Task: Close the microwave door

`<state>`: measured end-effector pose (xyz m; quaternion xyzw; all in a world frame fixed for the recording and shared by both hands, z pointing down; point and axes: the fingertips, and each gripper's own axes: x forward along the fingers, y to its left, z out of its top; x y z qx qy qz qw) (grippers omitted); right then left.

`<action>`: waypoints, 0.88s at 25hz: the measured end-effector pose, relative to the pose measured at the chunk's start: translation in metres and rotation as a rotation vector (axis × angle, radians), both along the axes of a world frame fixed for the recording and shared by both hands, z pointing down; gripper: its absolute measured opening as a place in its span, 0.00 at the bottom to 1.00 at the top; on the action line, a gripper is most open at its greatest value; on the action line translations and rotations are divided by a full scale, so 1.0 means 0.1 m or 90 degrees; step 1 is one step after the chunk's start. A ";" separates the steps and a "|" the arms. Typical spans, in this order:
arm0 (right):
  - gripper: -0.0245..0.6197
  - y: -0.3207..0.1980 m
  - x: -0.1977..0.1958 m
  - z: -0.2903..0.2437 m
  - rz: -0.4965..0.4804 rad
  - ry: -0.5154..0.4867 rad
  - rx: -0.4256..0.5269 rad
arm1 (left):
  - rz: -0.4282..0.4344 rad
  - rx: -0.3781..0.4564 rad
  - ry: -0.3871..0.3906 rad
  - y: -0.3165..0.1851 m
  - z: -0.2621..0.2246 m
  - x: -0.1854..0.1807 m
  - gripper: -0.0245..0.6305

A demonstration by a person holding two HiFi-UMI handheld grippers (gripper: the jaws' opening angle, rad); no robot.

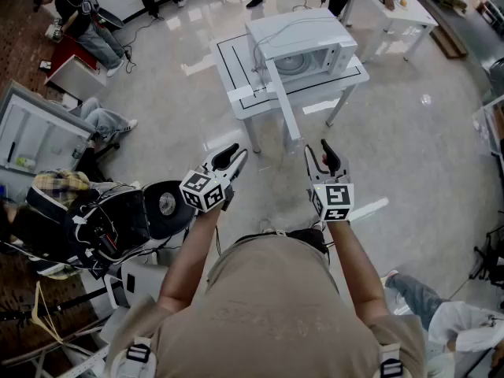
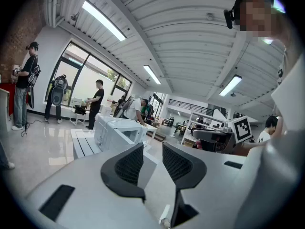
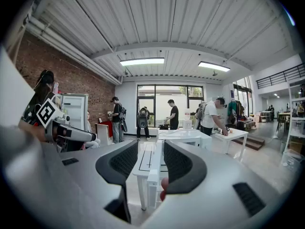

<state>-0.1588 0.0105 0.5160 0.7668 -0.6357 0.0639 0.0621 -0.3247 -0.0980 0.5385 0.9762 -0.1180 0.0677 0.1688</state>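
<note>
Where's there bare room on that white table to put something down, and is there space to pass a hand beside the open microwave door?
Bare tabletop lies left of the microwave, out to the table's left edge. In front of the microwave only a thin strip shows. Open floor flanks the open door on both sides; black gear crowds the far left.

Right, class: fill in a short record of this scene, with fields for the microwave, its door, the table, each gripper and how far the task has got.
microwave: white, on the table, ahead of the person
door: open, swung out towards the person
table: white, with black lines marked on its top
left gripper: jaws apart, nothing between them, short of the microwave
right gripper: jaws apart, nothing between them, not touching the door
task state: door not yet closed
</note>
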 end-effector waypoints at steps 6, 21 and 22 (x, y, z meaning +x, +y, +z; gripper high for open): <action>0.31 -0.08 -0.05 -0.08 -0.022 0.003 0.000 | -0.002 0.007 -0.002 0.04 -0.02 0.05 0.24; 0.31 -0.05 -0.26 0.16 -0.047 -0.024 -0.042 | 0.005 0.016 -0.001 0.15 -0.10 -0.02 0.24; 0.31 -0.05 -0.27 0.16 -0.047 -0.024 -0.042 | 0.003 0.015 -0.002 0.16 -0.09 -0.03 0.23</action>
